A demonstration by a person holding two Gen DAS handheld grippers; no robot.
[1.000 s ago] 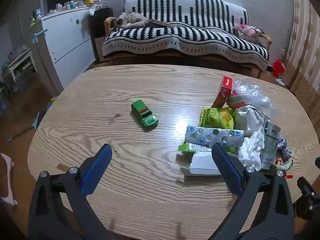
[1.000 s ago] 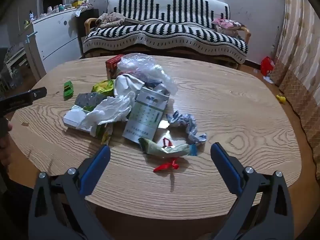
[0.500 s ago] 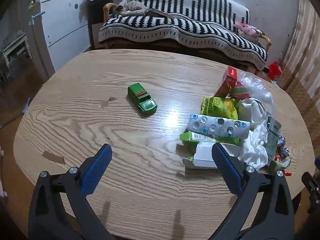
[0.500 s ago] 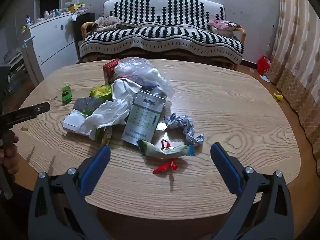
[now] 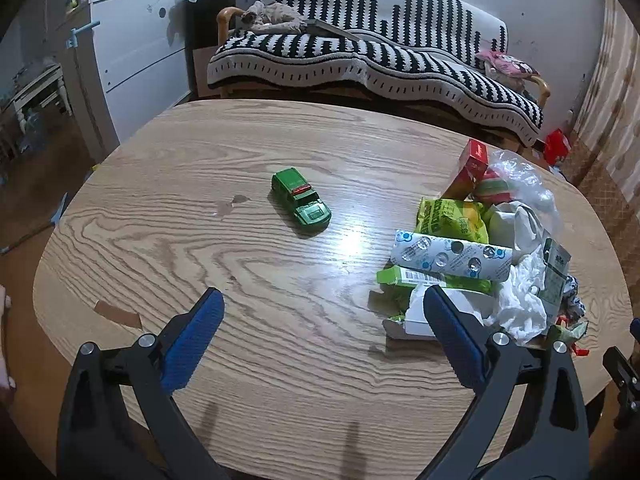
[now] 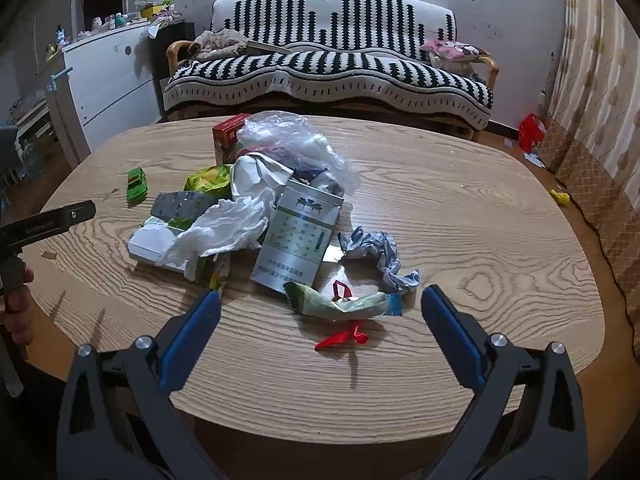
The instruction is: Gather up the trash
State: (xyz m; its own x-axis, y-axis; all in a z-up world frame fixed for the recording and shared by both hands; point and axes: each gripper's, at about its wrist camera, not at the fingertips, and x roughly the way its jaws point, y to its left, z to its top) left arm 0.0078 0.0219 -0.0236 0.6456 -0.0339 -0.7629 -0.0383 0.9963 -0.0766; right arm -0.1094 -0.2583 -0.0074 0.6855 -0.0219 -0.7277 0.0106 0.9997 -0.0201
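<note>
Right tool (image 6: 320,308) spread wide, grey printed carton (image 6: 298,236), lettering unreadable

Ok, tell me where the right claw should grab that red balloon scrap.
Pinch the red balloon scrap across its thin middle, coming straight down from above. It lies flat and alone on the table, nearest the open right claw, so a side approach would likely just push it.

A lived-in home sitting room: a sofa (image 6: 328,68) draped in a black-and-white striped blanket (image 6: 332,76) stands against the wall, a white cabinet (image 5: 136,52) cluttered on top, patterned curtains (image 6: 592,72), and a wooden worktop (image 6: 460,216).
</note>
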